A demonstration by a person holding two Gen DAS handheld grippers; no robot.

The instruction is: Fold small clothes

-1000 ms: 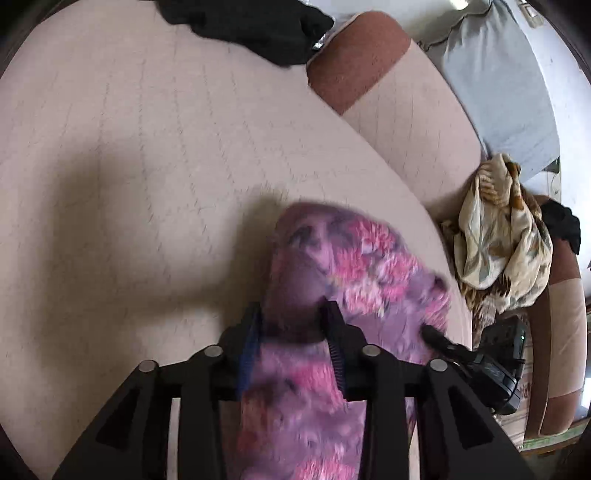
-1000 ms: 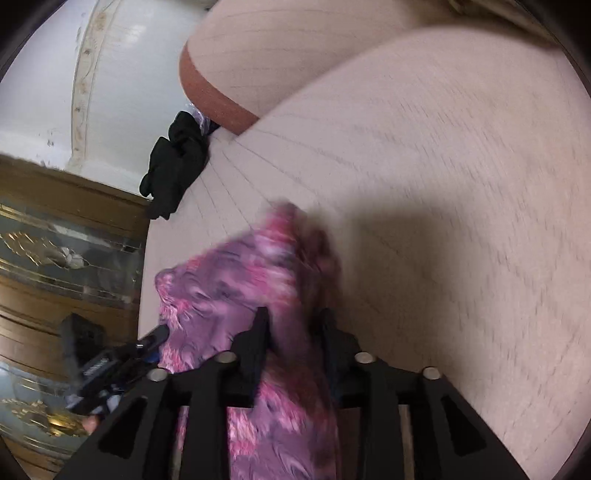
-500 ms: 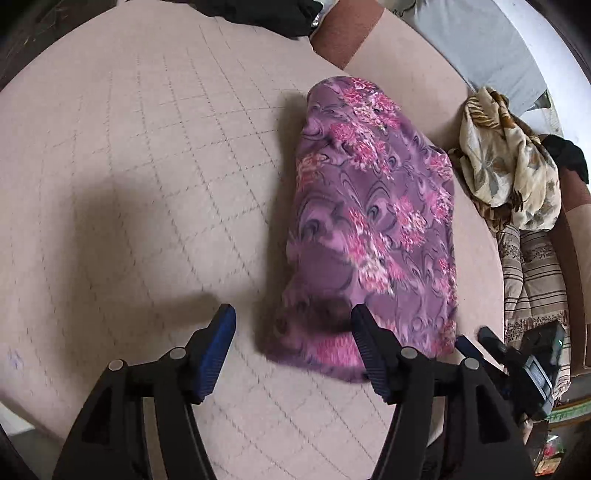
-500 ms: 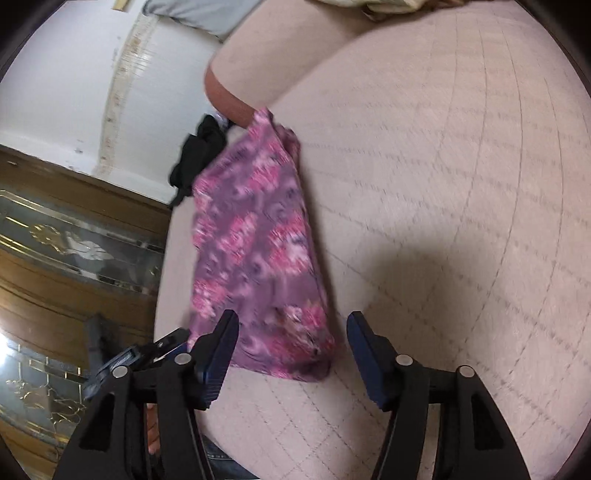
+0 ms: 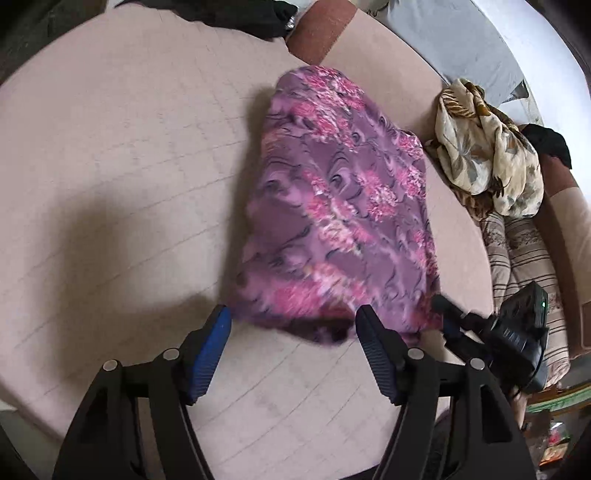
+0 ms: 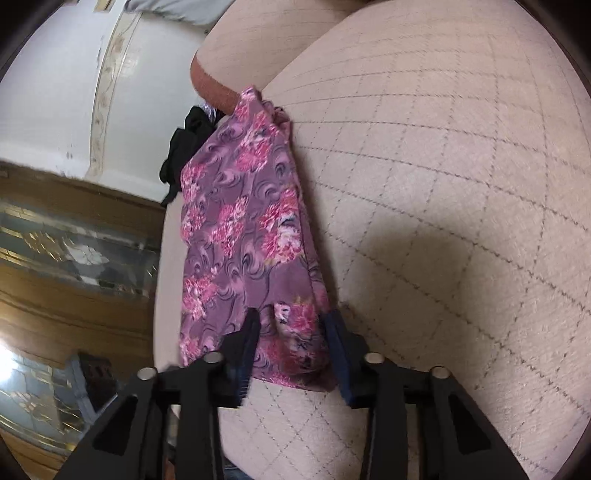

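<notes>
The purple cloth (image 5: 340, 221) lies flat on the pink sofa (image 5: 110, 147), with lots of bare seat on its left. A second ago both grippers pinched it; now they have let go. The left gripper (image 5: 293, 328) is wide open at the near edge. The right gripper (image 6: 291, 332) is open around a corner.

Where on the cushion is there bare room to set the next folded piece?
Bare cushion lies left of the purple garment, up to the black clothes. Its right side is crowded: the cream cloth pile and right gripper.
</notes>
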